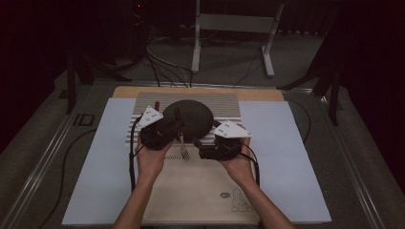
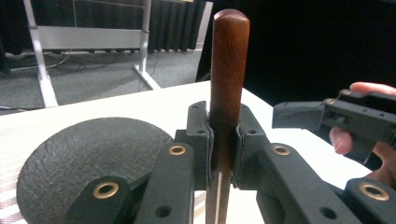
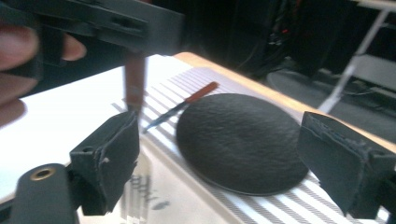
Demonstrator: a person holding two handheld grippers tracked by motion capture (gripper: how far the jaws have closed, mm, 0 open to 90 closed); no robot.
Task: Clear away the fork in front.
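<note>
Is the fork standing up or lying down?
Standing up. The left gripper holds the fork with its wooden handle pointing up and its prongs hanging down.

A fork with a reddish-brown wooden handle and metal tines is held upright, handle up and tines down, with the handle clamped between the pads of the left gripper. Its tines are seen just above the pale placemat, beside the near edge of a round, dark, rough-textured plate.
</note>
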